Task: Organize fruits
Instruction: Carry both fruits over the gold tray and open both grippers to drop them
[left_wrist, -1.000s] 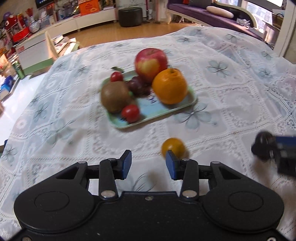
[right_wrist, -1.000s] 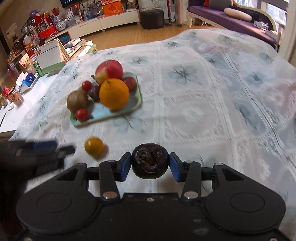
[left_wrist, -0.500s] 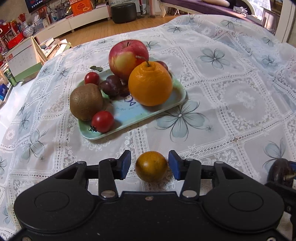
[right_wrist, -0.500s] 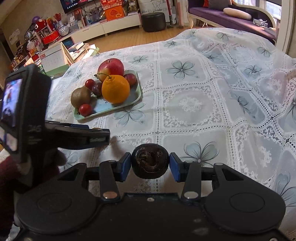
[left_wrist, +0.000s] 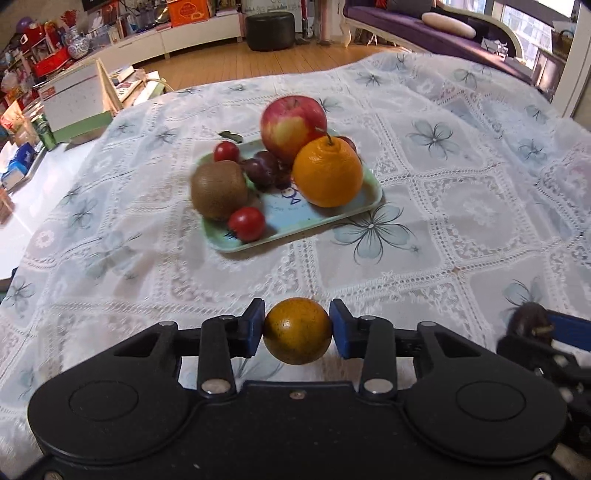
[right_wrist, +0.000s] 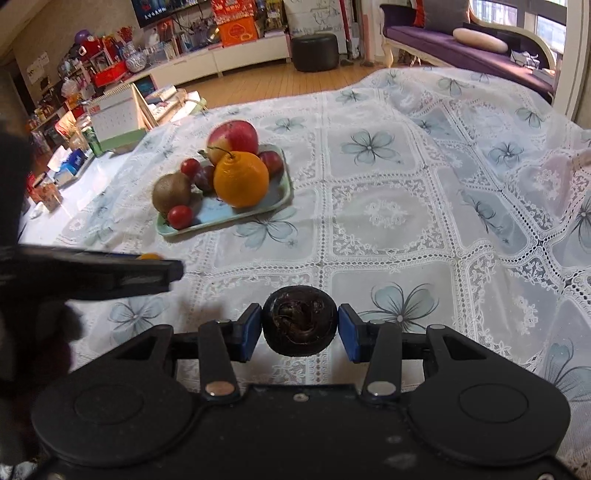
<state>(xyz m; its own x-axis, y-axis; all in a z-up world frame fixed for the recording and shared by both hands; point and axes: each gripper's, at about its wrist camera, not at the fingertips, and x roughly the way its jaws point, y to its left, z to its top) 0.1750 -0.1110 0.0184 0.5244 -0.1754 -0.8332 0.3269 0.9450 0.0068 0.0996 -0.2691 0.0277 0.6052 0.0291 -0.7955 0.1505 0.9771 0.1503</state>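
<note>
Low in the left wrist frame, the left gripper (left_wrist: 297, 329) pointed steeply down; its jaws had just been closing and now pinched a small orange fruit (left_wrist: 297, 331). Likewise the right gripper (right_wrist: 300, 325) clamped a dark fruit (right_wrist: 300, 320) at lower centre of its own view. Both hung over the lace cloth (right_wrist: 424, 206), whose right half lay bare. Upper left of centre sat the tray (right_wrist: 279, 197), crowded with apple (right_wrist: 232, 136), orange (right_wrist: 242, 179) and kiwi (right_wrist: 171, 192).
</note>
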